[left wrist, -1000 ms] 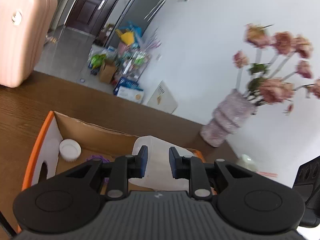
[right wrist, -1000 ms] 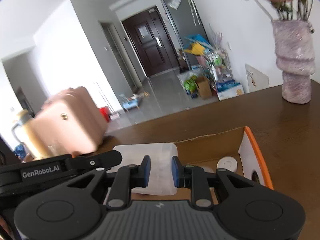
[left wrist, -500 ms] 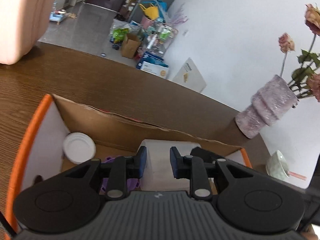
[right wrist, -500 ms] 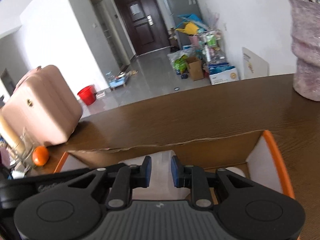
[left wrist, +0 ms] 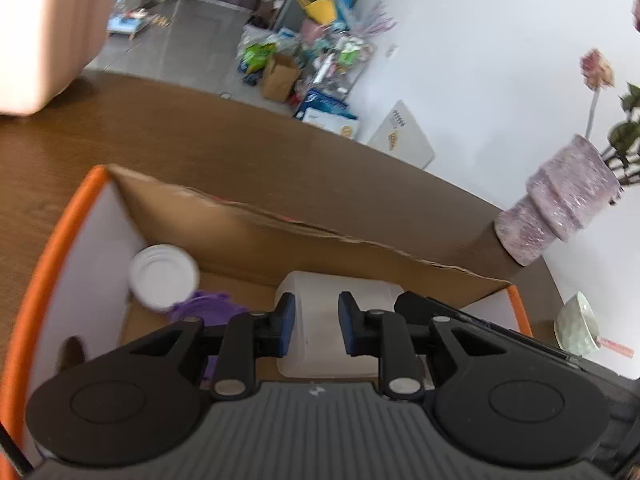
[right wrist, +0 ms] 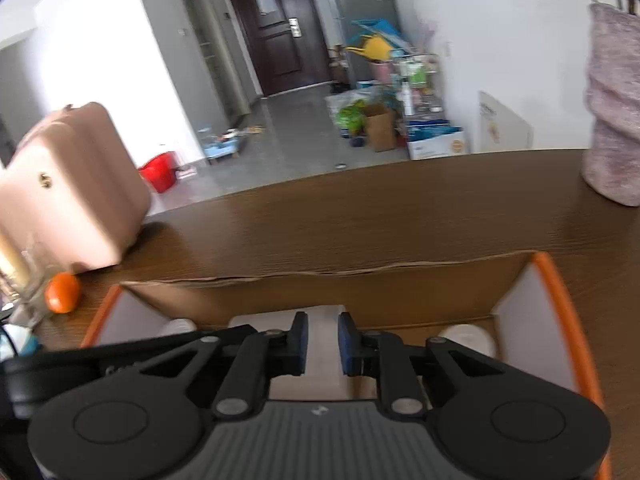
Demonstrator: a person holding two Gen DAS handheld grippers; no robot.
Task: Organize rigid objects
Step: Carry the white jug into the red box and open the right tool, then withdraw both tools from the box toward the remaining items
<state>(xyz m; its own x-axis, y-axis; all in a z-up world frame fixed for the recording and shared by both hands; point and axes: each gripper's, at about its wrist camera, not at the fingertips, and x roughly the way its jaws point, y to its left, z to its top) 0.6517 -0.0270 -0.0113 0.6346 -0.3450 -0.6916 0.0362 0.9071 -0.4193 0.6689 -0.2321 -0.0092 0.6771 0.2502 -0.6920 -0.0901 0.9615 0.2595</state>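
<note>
the brown wooden desk (right wrist: 400,216) fills the lower half of both views and carries everything here. on it sits an open cardboard box (left wrist: 304,240) with orange-edged white end flaps, its far wall torn along the top edge. at the desk's far left stands a pink suitcase-like case (right wrist: 68,192), and at the far right a ribbed pink vase (left wrist: 560,212) with flower stems rising from it.

inside the box, roughly in the middle, lies a white translucent plastic container (left wrist: 340,320), down on the box floor. the left hand-held gripper (left wrist: 316,330) has its blue pads drawn in against the container's near part, clamped on it. the right hand-held gripper (right wrist: 322,344) reaches into the same box from the other side; its jaws are closing, and the same white container (right wrist: 324,360) sits between its blue pads, which look pressed on it. the tip of the right tool shows just right of the container in the left wrist view.

a round white lid (left wrist: 163,276) leans in the box's left corner, beside something purple (left wrist: 208,308) on the box floor. a pale green bowl (left wrist: 576,330) stands on the desk outside the box's right end. a small orange fruit (right wrist: 62,292) lies near the pink case.
</note>
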